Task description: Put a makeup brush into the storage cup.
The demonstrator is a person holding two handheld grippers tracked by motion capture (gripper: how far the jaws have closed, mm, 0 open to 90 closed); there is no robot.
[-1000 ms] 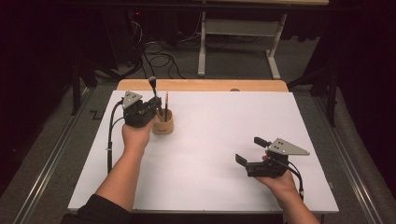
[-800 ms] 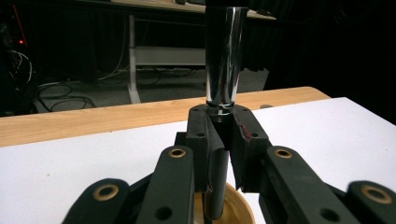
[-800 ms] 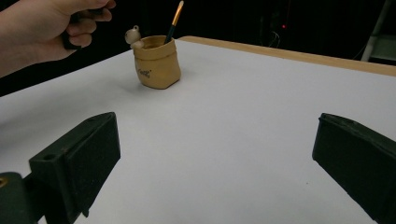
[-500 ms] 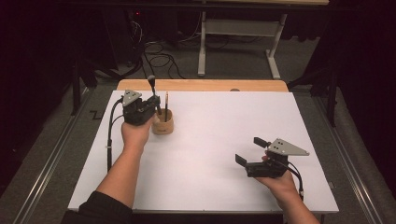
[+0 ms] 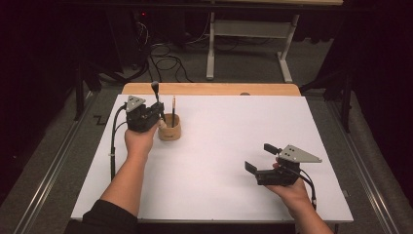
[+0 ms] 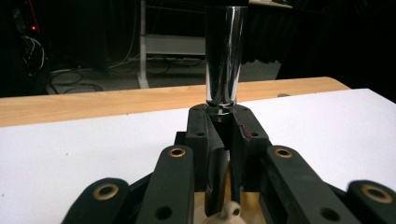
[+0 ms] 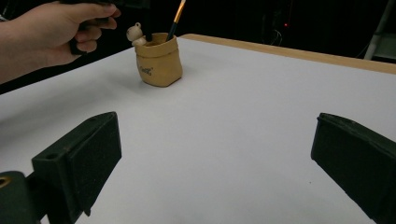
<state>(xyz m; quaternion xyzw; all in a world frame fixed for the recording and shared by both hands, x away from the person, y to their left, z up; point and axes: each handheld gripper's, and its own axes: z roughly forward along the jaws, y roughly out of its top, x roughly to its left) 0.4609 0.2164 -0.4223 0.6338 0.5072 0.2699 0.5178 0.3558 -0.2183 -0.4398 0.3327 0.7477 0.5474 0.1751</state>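
A tan sack-shaped cup (image 5: 169, 130) with a small bear figure on its rim stands at the left of the white table (image 5: 224, 146). An orange-handled brush (image 5: 173, 109) stands in it. My left gripper (image 5: 155, 111) hovers just above the cup, shut on an upright tool with a shiny metal end (image 6: 225, 56); its dark lower part (image 7: 148, 33) reaches into the cup (image 7: 159, 58). The bear figure (image 6: 227, 212) is right under the jaws. My right gripper (image 5: 259, 156) rests low at the table's right front, jaws wide apart and empty (image 7: 219, 154).
A wooden strip (image 5: 209, 88) borders the table's far edge. Behind it are cables on the floor and a white metal frame (image 5: 246, 44). Metal rails run along both sides of the table. White table surface lies between the cup and my right gripper.
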